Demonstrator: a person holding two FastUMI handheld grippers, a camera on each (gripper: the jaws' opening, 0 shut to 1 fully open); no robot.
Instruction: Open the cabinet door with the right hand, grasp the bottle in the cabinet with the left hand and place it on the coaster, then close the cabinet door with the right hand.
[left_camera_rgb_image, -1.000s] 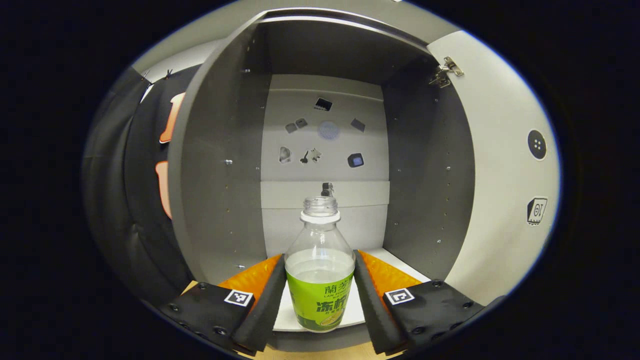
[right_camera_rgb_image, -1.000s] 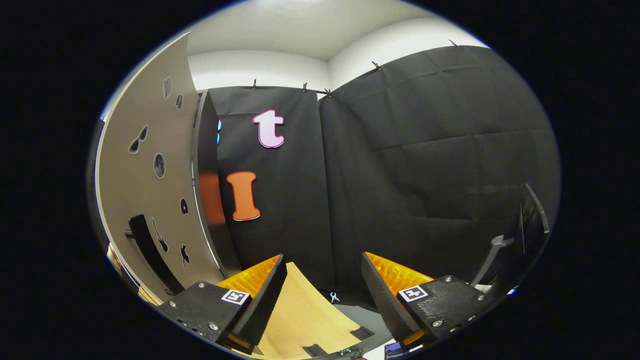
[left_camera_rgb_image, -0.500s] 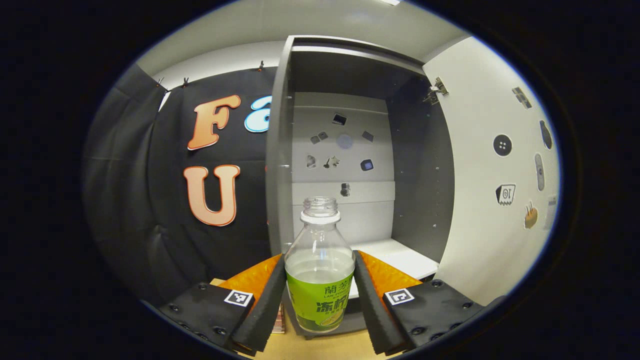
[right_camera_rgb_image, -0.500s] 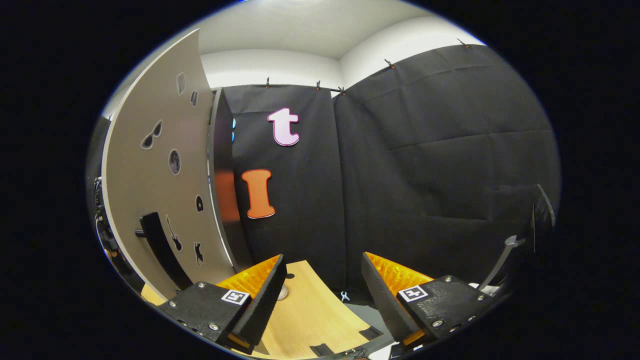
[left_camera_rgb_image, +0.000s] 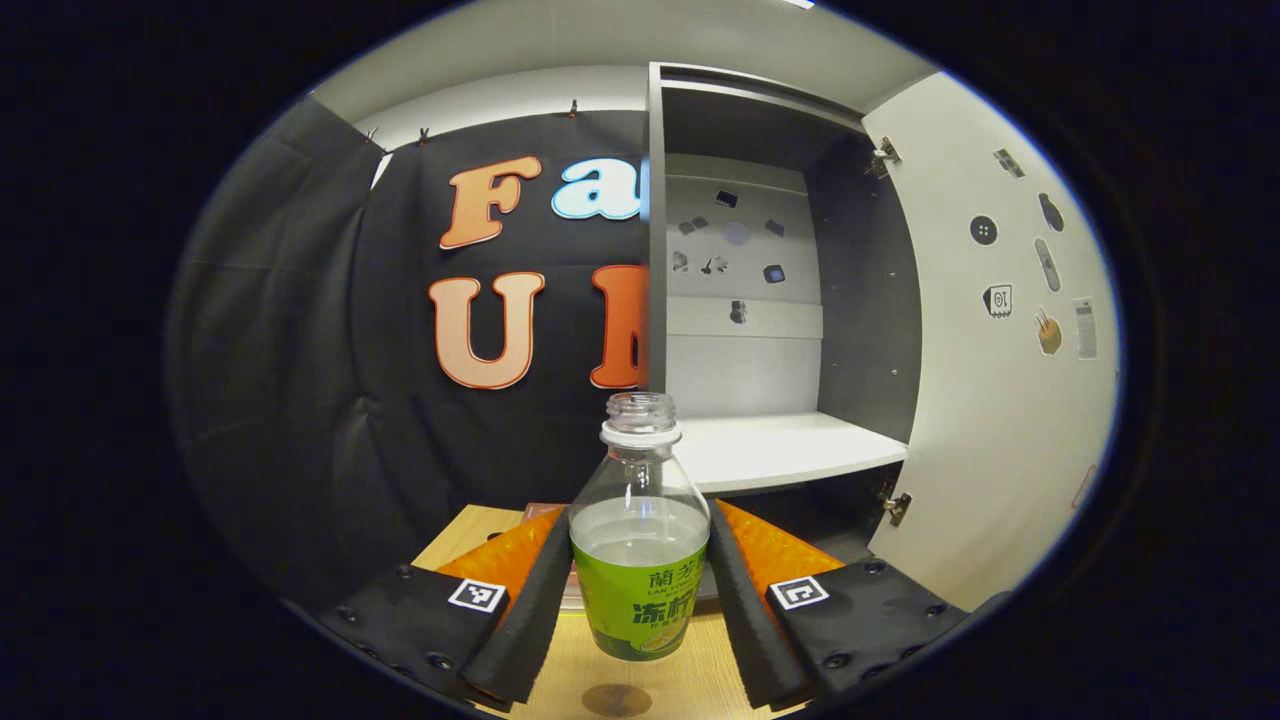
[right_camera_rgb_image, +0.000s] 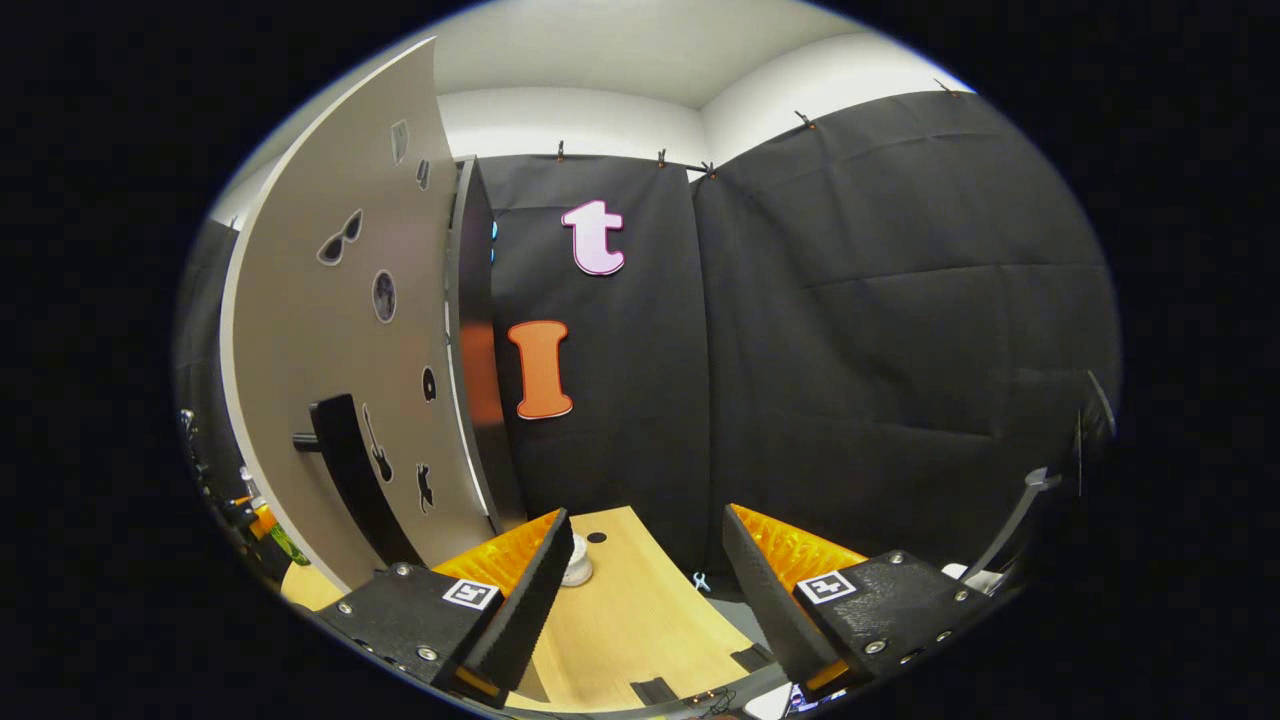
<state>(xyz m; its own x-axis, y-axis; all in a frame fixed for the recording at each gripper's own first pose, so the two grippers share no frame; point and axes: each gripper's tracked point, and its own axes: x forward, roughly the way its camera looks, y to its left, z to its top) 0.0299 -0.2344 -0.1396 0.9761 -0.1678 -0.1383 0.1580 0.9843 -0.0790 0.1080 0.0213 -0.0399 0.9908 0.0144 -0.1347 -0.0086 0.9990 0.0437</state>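
A clear bottle with a green label, no cap and some liquid inside stands upright between the fingers of my left gripper, which is shut on it. The bottle hangs outside the grey cabinet, over the wooden table. A small round brown disc lies on the table just below the bottle. The cabinet door stands wide open on the right. In the right gripper view the door and its black handle are to the left of my right gripper, which is open and holds nothing.
The cabinet's white shelf is bare. A small white round object and a dark hole are on the table beside the right gripper's left finger. A stand rises at the far right. Black cloth walls close the booth.
My left gripper has drawn the bottle out of the cabinet, back and to the left, over the table. The right gripper has shifted slightly, still open beside the door.
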